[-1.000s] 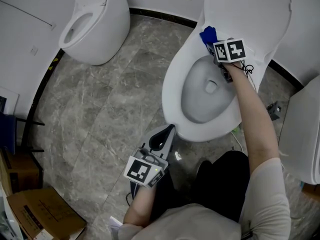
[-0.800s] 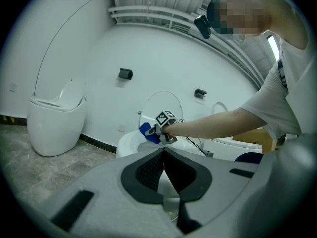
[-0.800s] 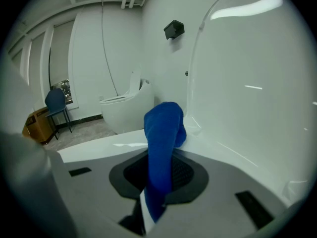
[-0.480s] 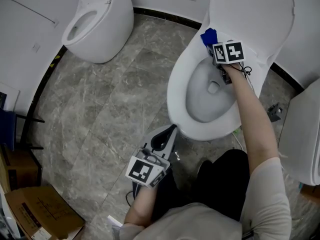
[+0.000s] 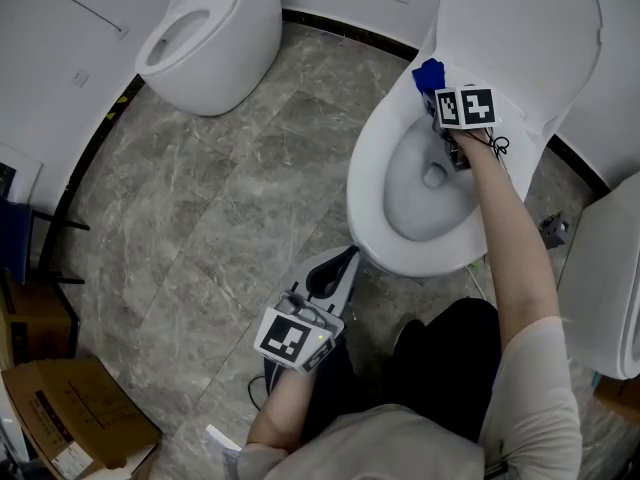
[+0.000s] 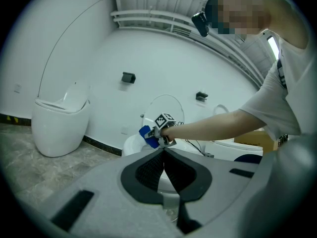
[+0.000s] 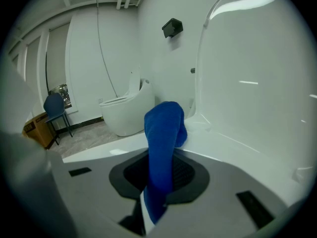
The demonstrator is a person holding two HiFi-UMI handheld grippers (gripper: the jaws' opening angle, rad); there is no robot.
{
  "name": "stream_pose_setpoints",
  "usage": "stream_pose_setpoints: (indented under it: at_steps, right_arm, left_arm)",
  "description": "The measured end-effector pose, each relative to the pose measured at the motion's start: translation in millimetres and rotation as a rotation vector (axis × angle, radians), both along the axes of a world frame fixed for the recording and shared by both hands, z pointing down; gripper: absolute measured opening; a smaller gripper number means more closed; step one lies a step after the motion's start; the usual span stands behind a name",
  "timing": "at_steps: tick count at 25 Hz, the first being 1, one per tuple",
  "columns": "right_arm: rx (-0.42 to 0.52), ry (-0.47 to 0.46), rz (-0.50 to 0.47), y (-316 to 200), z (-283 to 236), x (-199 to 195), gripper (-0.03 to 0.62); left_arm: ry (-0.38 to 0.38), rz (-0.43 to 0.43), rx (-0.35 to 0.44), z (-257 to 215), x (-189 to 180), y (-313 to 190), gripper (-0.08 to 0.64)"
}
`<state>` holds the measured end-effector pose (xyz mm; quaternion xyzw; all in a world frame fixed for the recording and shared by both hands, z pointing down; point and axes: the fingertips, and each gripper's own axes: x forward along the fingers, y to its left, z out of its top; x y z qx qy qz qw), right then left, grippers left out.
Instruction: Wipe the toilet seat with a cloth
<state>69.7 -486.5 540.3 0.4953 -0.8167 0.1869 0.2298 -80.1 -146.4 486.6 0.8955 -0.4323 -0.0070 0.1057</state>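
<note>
Head view: right gripper [image 5: 440, 90] is out over the bowl at the back of the seat [image 5: 368, 183], just in front of the raised lid [image 5: 520, 28]. The cloth [image 5: 429, 72] sticks out past its tips onto the back rim, near the hinge. The unwiped run, by my read, is the rim curving away toward the front, so the next stroke goes along that arc. Left gripper [image 5: 338, 266] sits low by the front of the bowl, over the floor and well apart from the cloth. Right does the work.

Left gripper view: jaws closed tip to tip with nothing in them. Past them, side-on, the cloth [image 6: 147, 135] hangs off the right gripper just over the rim. Contact can't be told from here.

Right gripper view: jaws clamped on the cloth [image 7: 161, 148]. Its long axis runs straight out along the jaws, and the free end folds over by the seat surface [image 7: 237, 143] at the lid's foot. Only this view shows the grip itself, and only the head view shows how much rim is left.
</note>
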Motion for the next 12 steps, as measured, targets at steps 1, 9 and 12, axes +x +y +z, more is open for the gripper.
stream_pose_setpoints:
  at_steps: [1,9,12]
  right_arm:
    - [0.000,-0.003,0.000,0.1,0.3,-0.8,0.054]
    - [0.002,-0.005,0.005,3.5,-0.3,-7.8,0.054]
    - [0.001,-0.002,0.005,5.2,0.7,-9.5,0.054]
  left_arm:
    - [-0.001,-0.002,0.001,-0.3,-0.7,0.5,0.008]
    - [-0.001,-0.017,0.007,-5.0,-9.2,6.7,0.008]
    - [-0.003,-0.018,0.005,-4.1,-10.4,9.5,0.008]
